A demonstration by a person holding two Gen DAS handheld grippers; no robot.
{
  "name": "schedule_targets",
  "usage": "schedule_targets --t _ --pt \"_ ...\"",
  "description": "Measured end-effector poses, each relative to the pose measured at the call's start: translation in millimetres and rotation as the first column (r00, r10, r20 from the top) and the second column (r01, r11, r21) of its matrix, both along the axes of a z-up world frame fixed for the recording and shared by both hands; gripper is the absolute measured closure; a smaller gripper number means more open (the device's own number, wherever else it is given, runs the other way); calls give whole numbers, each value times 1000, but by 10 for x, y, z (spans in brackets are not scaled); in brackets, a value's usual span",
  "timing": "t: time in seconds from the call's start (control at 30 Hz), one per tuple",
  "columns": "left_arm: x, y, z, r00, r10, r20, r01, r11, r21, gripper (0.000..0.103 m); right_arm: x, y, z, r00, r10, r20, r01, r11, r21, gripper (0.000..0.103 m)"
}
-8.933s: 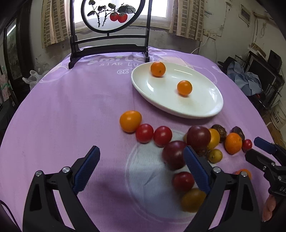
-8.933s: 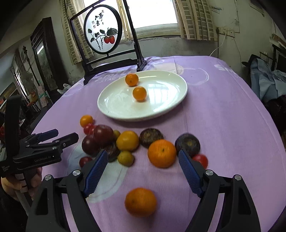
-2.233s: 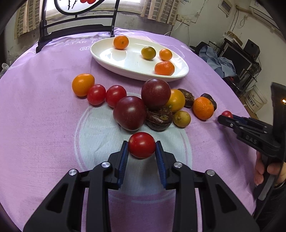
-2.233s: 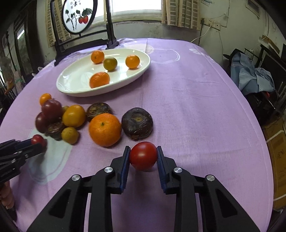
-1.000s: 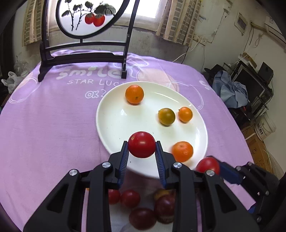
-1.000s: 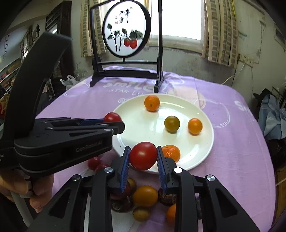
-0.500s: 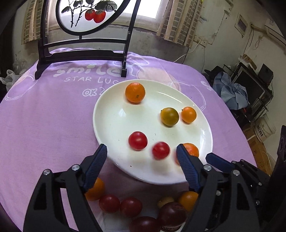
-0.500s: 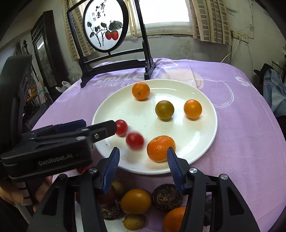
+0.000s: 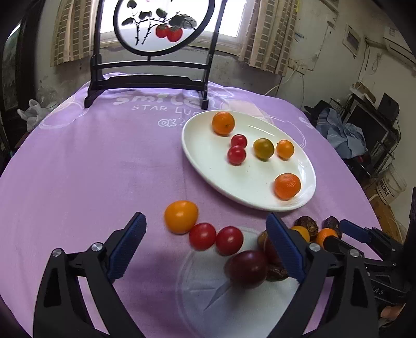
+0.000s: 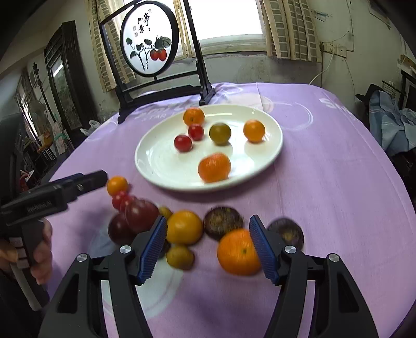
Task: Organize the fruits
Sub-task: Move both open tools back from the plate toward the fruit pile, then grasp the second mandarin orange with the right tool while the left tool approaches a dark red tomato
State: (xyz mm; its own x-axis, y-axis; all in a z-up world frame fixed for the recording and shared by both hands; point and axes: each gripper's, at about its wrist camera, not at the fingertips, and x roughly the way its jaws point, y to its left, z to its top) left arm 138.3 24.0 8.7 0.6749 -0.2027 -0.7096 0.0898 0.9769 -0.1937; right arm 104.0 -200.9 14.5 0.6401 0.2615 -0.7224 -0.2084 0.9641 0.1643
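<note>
A white plate (image 9: 205,145) (image 10: 161,161) holds two red tomatoes (image 9: 236,155) (image 10: 182,143), three orange fruits and a greenish one. My left gripper (image 9: 205,215) hovers over the loose pile, jaws still opening and gripping nothing. Under it lie an orange tomato (image 9: 180,215), two red tomatoes (image 9: 202,236) and a dark plum (image 9: 247,269). My right gripper (image 10: 208,218) is also opening and empty, above a yellow-orange fruit (image 10: 184,227), a dark passion fruit (image 10: 223,222) and a mandarin (image 10: 238,251). The left gripper's fingers (image 10: 101,176) show at the left of the right wrist view.
A round painted screen on a black stand (image 9: 156,23) (image 10: 148,46) rises at the table's far edge, behind the plate. A purple cloth (image 9: 91,161) covers the round table. A hand (image 10: 41,254) grips the left tool. Clothes and buckets (image 9: 345,135) sit beyond the right edge.
Both grippers let go of their red tomatoes, which rolled to rest on the plate. Both then drew back from the plate toward the loose pile with jaws spreading wider.
</note>
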Motion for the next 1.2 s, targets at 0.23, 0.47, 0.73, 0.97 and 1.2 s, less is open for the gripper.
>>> schedule_targets --t 0.23,0.47,0.73,0.97,1.2 --pt "-229 75 -82 1000 0 0 0 1000 2 12 -243 -74 -99 1000 -18 3 18 999 29 37" --pt "-284 -60 -161 999 -46 -5 46 998 33 11 -454 -191 -83 998 -57 18 56 996 68 36" --pt "-273 -116 -238 996 -79 -43 80 996 29 11 -403 -272 -186 994 -97 -45 94 994 -59 35" --pt "-271 -125 -242 995 -84 -46 85 996 33 11 -167 -91 -217 987 -40 -156 21 992 -124 35" --pt "-257 -101 -250 995 -82 -57 84 996 29 10 13 79 -352 977 -48 -209 8 982 -187 35"
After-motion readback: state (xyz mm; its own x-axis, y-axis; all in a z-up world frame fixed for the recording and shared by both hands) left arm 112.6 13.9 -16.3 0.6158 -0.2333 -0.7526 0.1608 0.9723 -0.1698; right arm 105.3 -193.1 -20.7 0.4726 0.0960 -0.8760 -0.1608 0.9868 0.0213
